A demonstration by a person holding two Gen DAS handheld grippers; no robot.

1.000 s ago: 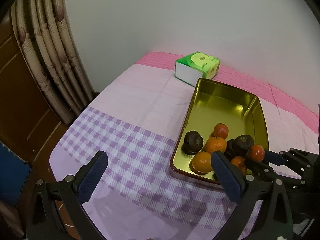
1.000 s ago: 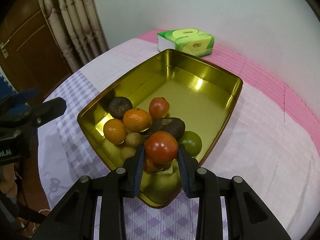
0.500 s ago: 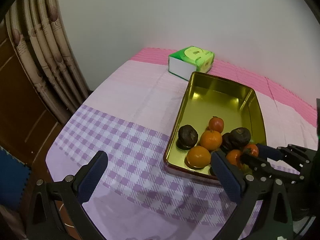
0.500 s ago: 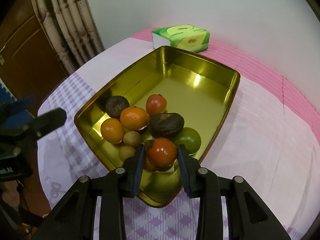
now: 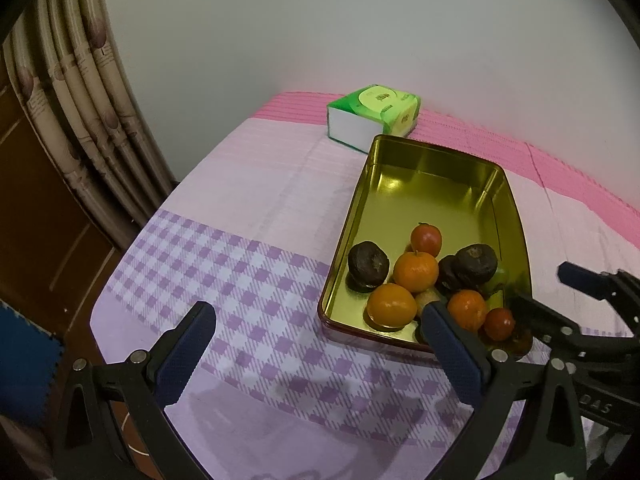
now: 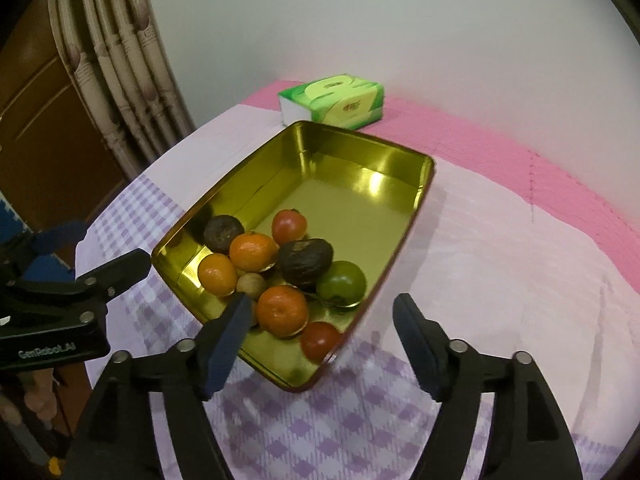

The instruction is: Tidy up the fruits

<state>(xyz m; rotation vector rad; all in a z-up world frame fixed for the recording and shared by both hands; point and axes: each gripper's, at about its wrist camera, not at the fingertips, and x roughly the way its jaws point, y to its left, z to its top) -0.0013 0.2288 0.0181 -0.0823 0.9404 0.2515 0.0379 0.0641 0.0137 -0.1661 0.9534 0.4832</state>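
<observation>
Our right gripper (image 6: 320,326) tilts steeply downward with its jaws opening and nothing between its pads, while our left gripper (image 5: 316,344), equally tilted, hangs wide apart and empty just beside it.

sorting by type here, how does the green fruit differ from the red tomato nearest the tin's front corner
The green fruit is green and looks larger; the red tomato is red and looks smaller. The green fruit touches the dark avocado; the red tomato lies by an orange. Both are round, glossy and inside the gold tin.
</observation>
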